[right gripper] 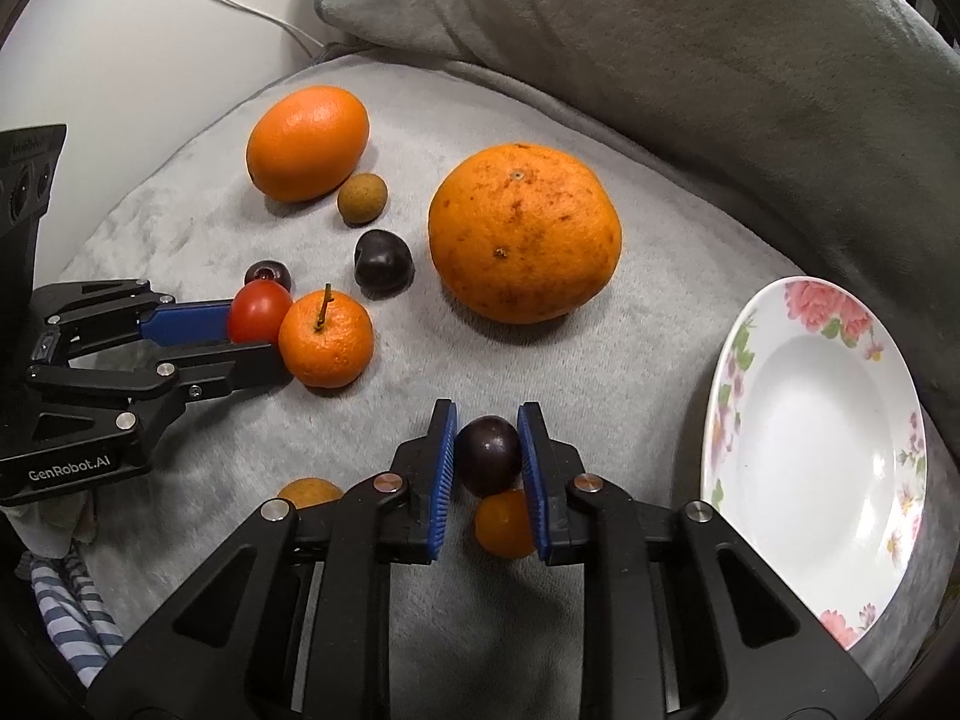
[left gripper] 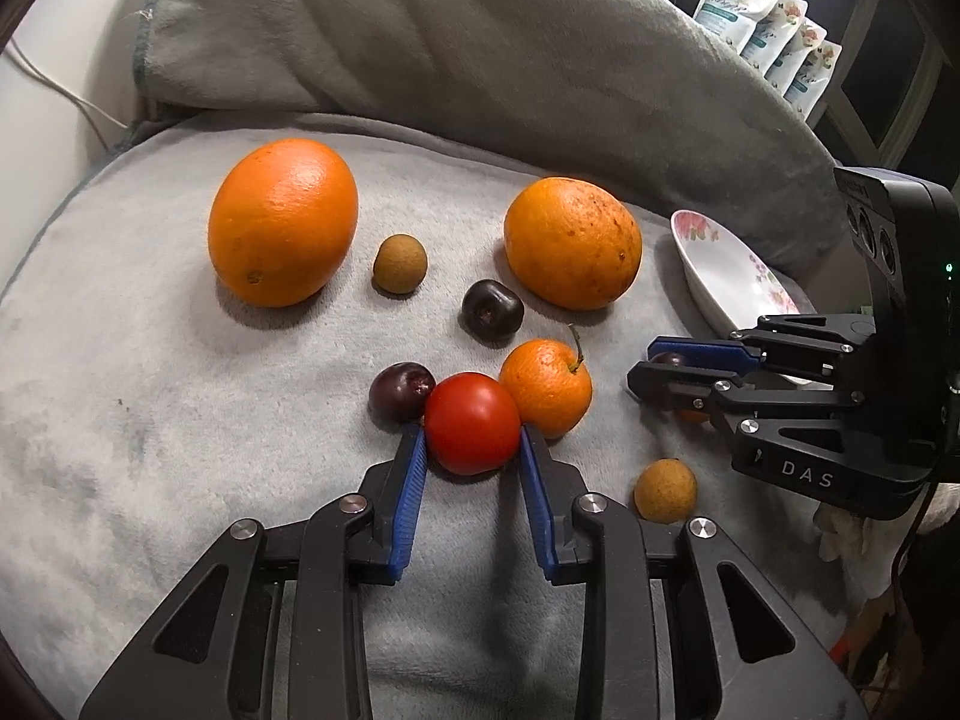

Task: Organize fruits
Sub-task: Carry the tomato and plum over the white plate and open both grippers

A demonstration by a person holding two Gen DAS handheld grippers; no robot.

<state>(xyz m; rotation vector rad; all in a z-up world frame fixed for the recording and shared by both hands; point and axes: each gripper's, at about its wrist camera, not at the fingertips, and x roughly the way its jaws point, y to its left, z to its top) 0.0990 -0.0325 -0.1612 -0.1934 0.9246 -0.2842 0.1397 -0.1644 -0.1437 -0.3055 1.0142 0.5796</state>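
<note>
Grey blanket [right gripper: 600, 372] w/ open room by plate [right gripper: 810, 450], blanket edge far-left

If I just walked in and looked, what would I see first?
Probably the two big oranges, one smooth at the far left of the grey blanket and one speckled nearer the flowered plate. Next, the grippers: the left gripper pinches a red tomato mid-blanket, and the right gripper pinches a dark cherry beside the plate.
</note>
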